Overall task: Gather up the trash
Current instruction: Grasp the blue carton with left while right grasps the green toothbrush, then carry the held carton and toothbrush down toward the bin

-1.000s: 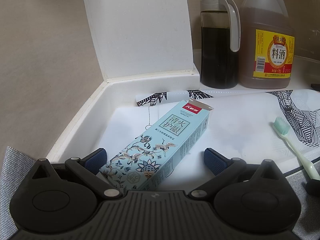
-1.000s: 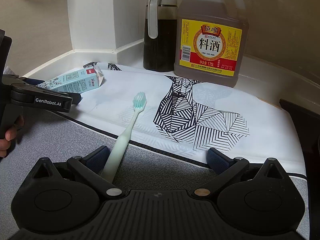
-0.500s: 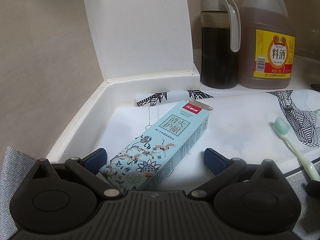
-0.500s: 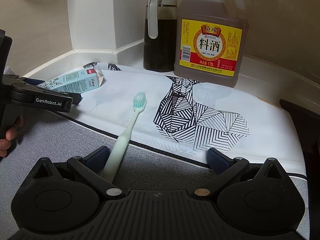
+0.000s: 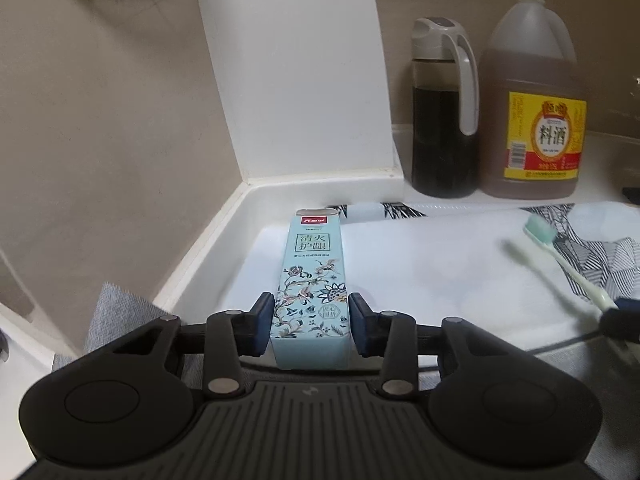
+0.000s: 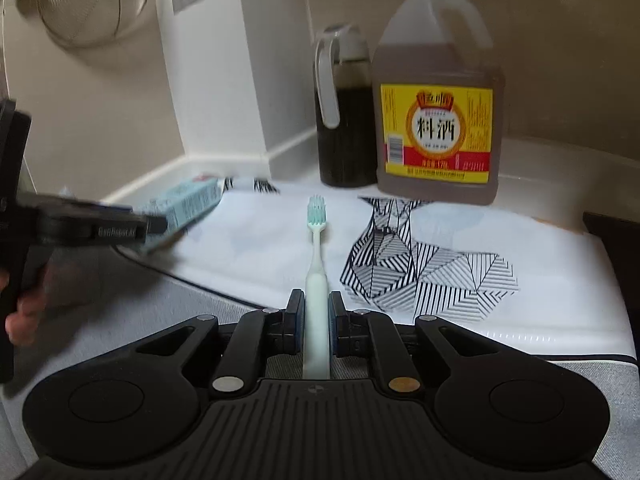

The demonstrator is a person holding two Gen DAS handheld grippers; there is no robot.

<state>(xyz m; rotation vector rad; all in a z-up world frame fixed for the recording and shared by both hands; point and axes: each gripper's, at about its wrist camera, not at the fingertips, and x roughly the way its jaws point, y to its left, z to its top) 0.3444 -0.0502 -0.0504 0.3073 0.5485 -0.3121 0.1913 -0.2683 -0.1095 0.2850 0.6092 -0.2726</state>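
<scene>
My left gripper [image 5: 311, 320] is shut on a light blue toothpaste box [image 5: 314, 276] with a flower print; the box points straight ahead, its far end raised over the white cloth. The box also shows in the right wrist view [image 6: 186, 208], held by the left gripper [image 6: 154, 225]. My right gripper [image 6: 316, 316] is shut on the handle of a pale green toothbrush [image 6: 316, 248], bristles pointing away. The toothbrush also shows blurred in the left wrist view [image 5: 560, 256].
A dark sauce dispenser [image 6: 344, 120] and a big cooking wine jug [image 6: 436, 104] stand at the back by a white pillar [image 5: 296, 72]. A white cloth with a black line pattern [image 6: 424, 264] covers the counter. A wire strainer [image 6: 92, 0] hangs on the wall.
Both grippers went from open to shut: the left closed on the toothpaste box, now turned straight and lifted, the right closed on the toothbrush handle, now turned straight between its fingers.
</scene>
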